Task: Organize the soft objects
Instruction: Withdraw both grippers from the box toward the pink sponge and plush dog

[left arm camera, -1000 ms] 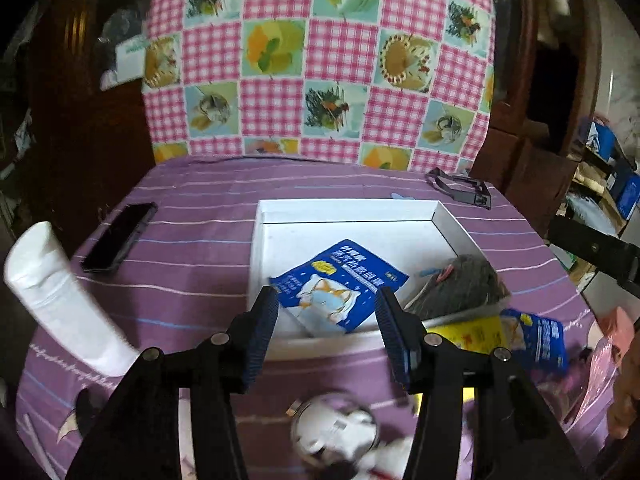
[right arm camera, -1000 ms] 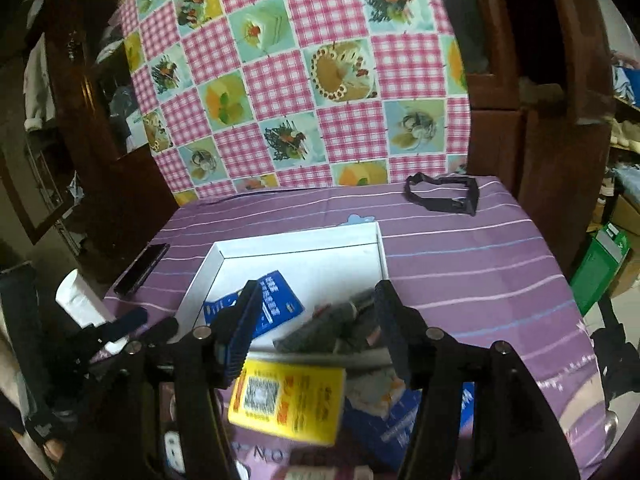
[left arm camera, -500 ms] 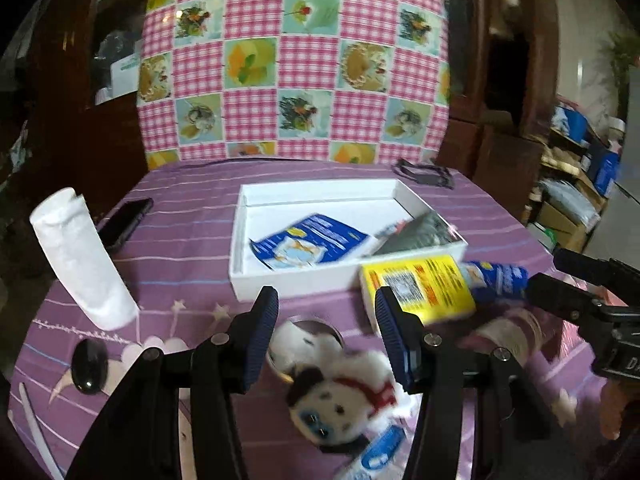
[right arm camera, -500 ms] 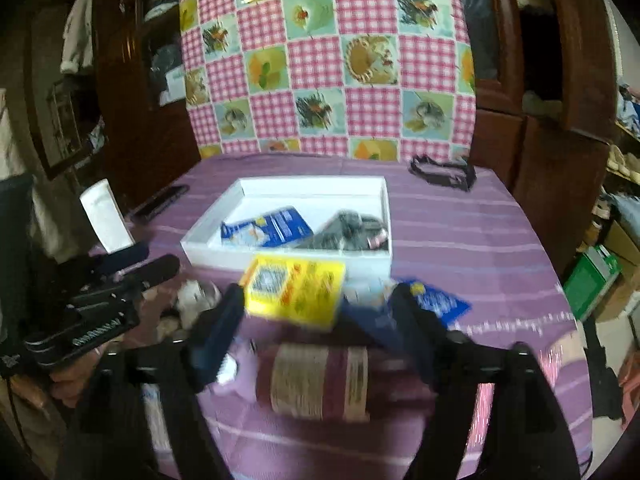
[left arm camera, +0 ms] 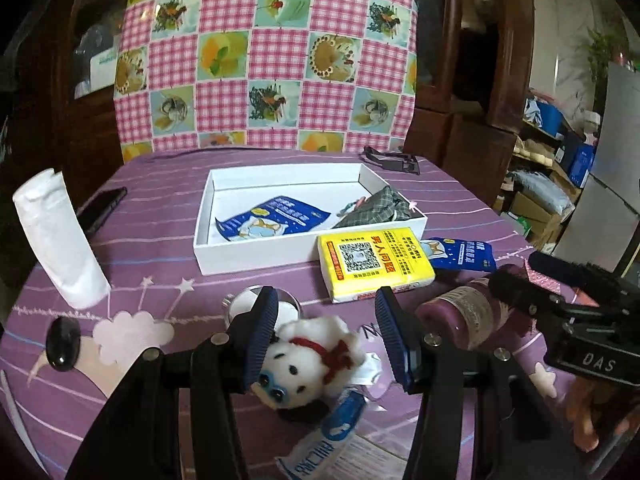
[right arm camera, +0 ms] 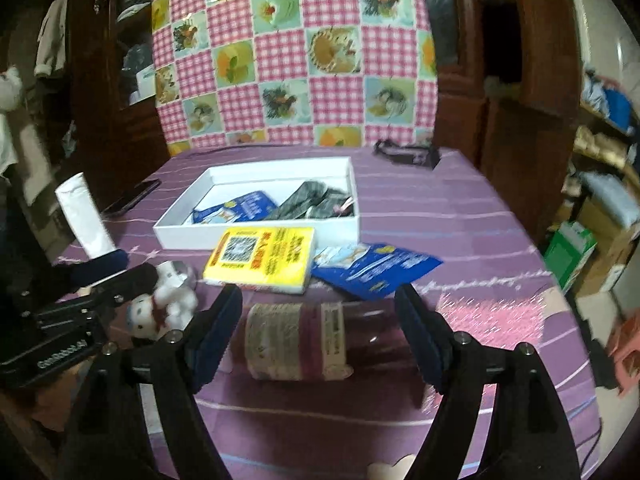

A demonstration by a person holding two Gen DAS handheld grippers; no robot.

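My left gripper (left arm camera: 326, 312) is open, low over the purple tablecloth. A white plush dog (left arm camera: 312, 360) with a red scarf lies between its fingers, and the pads do not press it. My right gripper (right arm camera: 319, 304) stands wide open astride a lying bottle (right arm camera: 296, 340) of dark purple contents, not gripping it. The white box (left arm camera: 202, 248) holds a blue packet (left arm camera: 272, 220) and a grey plaid cloth (left arm camera: 372, 212). Against the box's front wall lean a yellow tissue pack (left arm camera: 372, 264) and a second blue packet (left arm camera: 464, 258).
A white paper roll (left arm camera: 56, 240) stands at the left with a dark phone (left arm camera: 102, 208) behind it. A black oval stone (left arm camera: 62, 344), a round tin (left arm camera: 248, 304) and a blue-white sachet (left arm camera: 320, 440) lie near the plush. A black strap (left arm camera: 394, 160) lies beyond the box.
Both grippers have drawn back from the box and sunk. The plush dog now sits between the left fingers. The right jaws have widened and now straddle the bottle.
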